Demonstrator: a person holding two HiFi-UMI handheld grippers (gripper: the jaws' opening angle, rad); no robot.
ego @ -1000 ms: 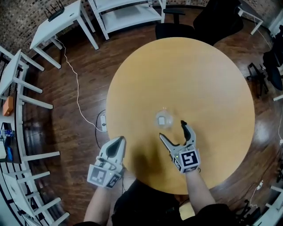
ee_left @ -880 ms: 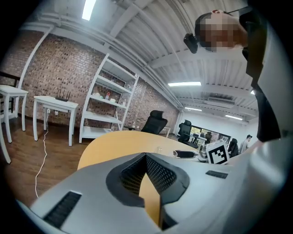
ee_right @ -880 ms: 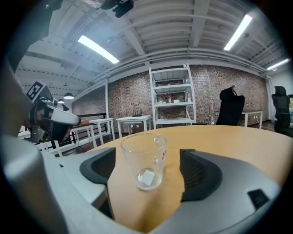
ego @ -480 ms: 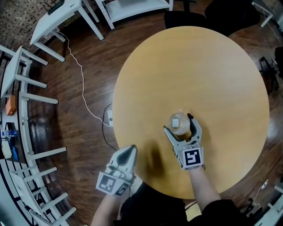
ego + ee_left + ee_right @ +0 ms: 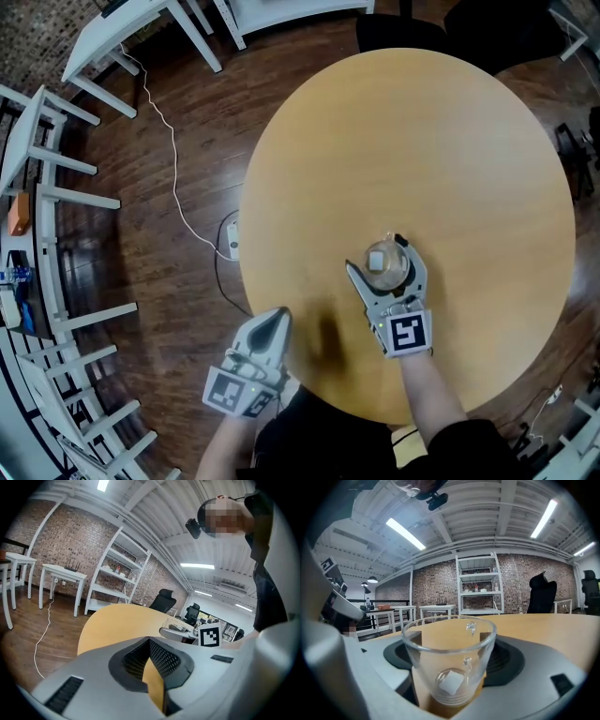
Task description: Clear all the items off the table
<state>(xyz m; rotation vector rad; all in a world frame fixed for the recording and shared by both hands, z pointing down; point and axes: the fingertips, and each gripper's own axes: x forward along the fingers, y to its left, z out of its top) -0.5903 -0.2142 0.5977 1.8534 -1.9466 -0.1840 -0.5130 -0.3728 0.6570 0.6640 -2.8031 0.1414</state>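
A clear glass cup (image 5: 382, 258) with a small white square in its bottom stands upright on the round wooden table (image 5: 422, 141), toward the near side. My right gripper (image 5: 376, 255) reaches around it. Its jaws are closing with the cup (image 5: 450, 667) between the dark pads (image 5: 506, 656), which stand close to the glass walls without visibly pressing on them. My left gripper (image 5: 279, 314) hovers at the table's near-left edge, shut and holding nothing. The left gripper view looks across the tabletop (image 5: 117, 620) toward the cup (image 5: 180, 626).
Nothing else lies on the table. On the wooden floor at the left run a white cable and a power strip (image 5: 232, 246). White desks (image 5: 122, 37) and racks (image 5: 56, 187) stand at the left. Black office chairs (image 5: 403, 28) stand beyond the table's far edge.
My right gripper has moved forward from short of the cup to around it, and its jaws have narrowed a little. The left gripper stays at the table's edge.
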